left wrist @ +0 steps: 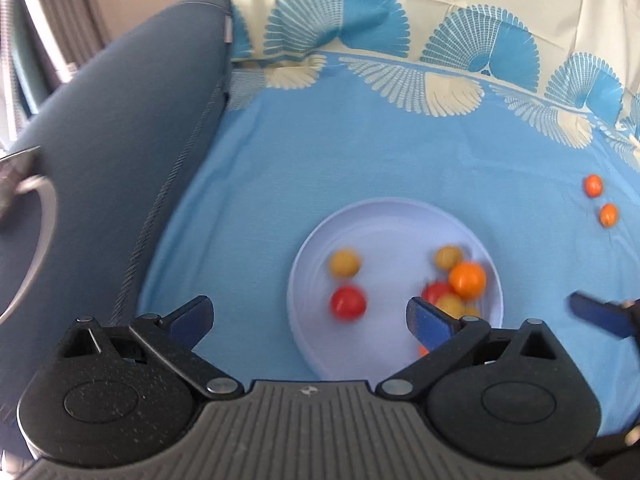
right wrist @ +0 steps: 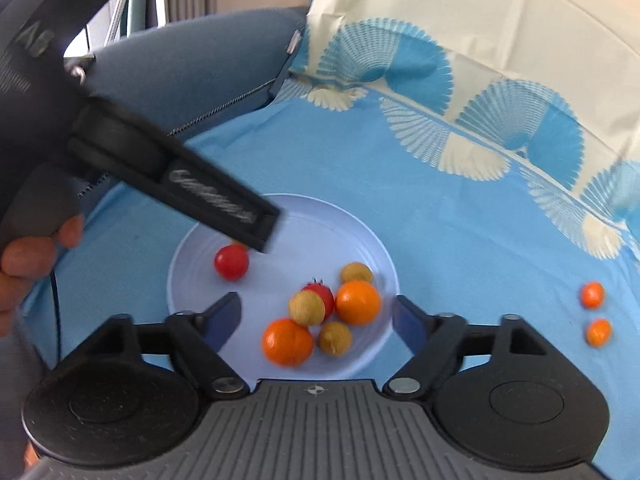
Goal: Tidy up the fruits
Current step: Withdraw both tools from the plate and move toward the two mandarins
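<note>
A pale lilac plate (left wrist: 384, 216) (right wrist: 360, 220) lies on the blue cloth and holds several small fruits: a red tomato (left wrist: 347, 302) (right wrist: 231, 262), oranges (left wrist: 467, 279) (right wrist: 357, 302), and yellow-brown round fruits (left wrist: 344, 263) (right wrist: 306, 307). Two small oranges (left wrist: 593, 185) (right wrist: 592, 294) lie on the cloth to the plate's right. My left gripper (left wrist: 310, 316) is open and empty just above the plate's near left part; in the right wrist view it reaches over the plate (right wrist: 256, 220). My right gripper (right wrist: 316, 312) is open and empty over the plate's near edge.
A grey-blue sofa arm (left wrist: 132, 128) (right wrist: 200, 68) borders the cloth on the left. The cream and blue patterned cloth (left wrist: 440, 20) rises up the back. One right gripper finger (left wrist: 596, 314) shows at the right edge of the left wrist view.
</note>
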Demonstrator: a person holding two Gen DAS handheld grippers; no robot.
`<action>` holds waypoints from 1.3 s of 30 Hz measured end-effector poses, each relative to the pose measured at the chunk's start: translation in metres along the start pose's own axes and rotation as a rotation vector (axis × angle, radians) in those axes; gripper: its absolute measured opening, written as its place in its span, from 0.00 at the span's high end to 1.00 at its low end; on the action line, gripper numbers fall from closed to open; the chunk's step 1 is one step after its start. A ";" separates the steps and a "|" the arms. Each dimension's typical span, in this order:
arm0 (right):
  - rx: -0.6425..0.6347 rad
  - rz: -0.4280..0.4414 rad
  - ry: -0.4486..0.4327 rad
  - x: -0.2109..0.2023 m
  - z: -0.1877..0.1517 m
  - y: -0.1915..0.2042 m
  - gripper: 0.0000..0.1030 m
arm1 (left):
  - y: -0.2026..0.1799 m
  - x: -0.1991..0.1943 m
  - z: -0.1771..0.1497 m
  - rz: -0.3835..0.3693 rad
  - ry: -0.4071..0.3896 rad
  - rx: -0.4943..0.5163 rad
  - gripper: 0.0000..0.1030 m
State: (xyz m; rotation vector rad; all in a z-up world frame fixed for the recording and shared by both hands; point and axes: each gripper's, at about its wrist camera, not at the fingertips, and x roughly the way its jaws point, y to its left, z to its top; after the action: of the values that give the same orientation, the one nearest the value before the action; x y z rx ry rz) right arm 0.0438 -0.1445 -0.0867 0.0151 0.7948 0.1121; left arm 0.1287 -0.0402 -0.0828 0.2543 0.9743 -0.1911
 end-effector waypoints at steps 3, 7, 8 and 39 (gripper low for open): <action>0.057 -0.017 -0.009 -0.033 -0.010 0.001 0.11 | 0.010 -0.030 -0.021 0.012 0.004 -0.029 0.01; 0.143 -0.018 -0.027 -0.071 -0.020 0.004 0.07 | 0.024 -0.065 -0.048 0.005 0.012 -0.080 0.01; 0.156 -0.018 -0.032 -0.079 -0.023 0.005 0.07 | 0.025 -0.073 -0.054 0.003 0.008 -0.086 0.01; 0.176 -0.083 -0.264 -0.207 -0.066 0.023 0.01 | 0.016 -0.191 -0.104 0.002 -0.190 -0.071 0.00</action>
State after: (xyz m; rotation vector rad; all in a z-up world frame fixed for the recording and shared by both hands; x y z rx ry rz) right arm -0.1494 -0.1457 0.0161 0.1602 0.5387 -0.0385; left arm -0.0534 0.0150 0.0232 0.1692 0.7905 -0.1751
